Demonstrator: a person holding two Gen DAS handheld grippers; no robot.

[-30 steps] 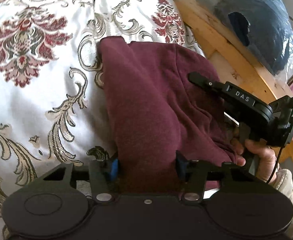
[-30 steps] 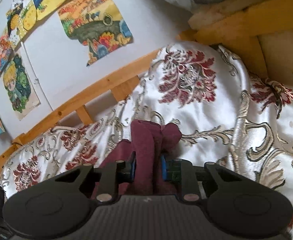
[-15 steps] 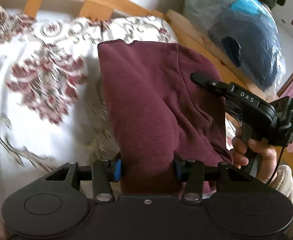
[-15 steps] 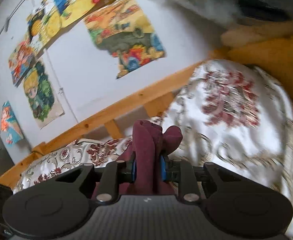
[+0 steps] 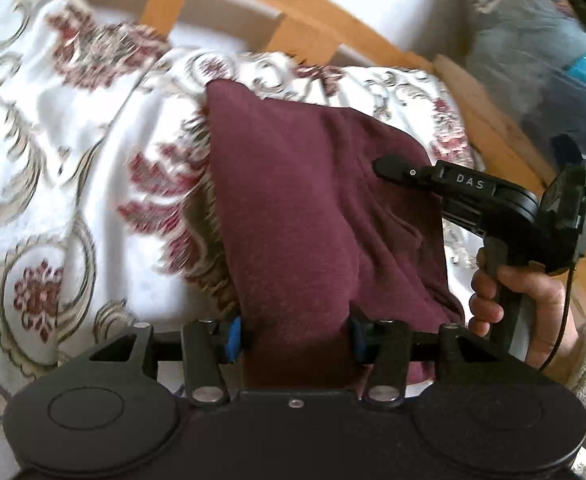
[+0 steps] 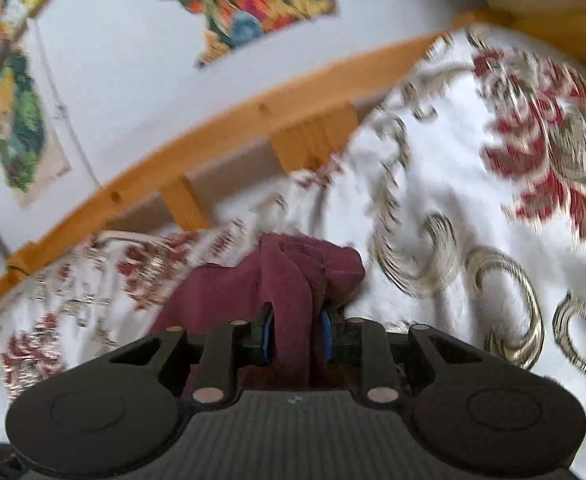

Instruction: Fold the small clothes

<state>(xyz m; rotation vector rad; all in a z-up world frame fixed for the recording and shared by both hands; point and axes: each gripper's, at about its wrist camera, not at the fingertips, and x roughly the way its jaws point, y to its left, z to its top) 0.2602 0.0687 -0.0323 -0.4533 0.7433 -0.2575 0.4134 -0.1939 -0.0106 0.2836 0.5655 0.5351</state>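
Observation:
A small maroon garment (image 5: 305, 208) hangs stretched between both grippers above the bed. My left gripper (image 5: 295, 336) is shut on its near edge, with cloth filling the gap between the blue pads. My right gripper (image 6: 295, 336) is shut on a bunched edge of the same garment (image 6: 293, 276). In the left wrist view the right gripper (image 5: 389, 168) comes in from the right, held by a hand, and pinches the garment's far right side.
A white bedspread with red and gold floral pattern (image 5: 65, 152) lies under the garment. A wooden bed rail (image 6: 229, 132) runs along the far side, below a wall with colourful posters (image 6: 249, 4). A plastic-wrapped bundle (image 5: 541, 52) sits at the right beyond the rail.
Both grippers have lifted and carried the garment toward the wooden rail end of the bed. Both views have swung and are blurred by motion. The grips have not changed.

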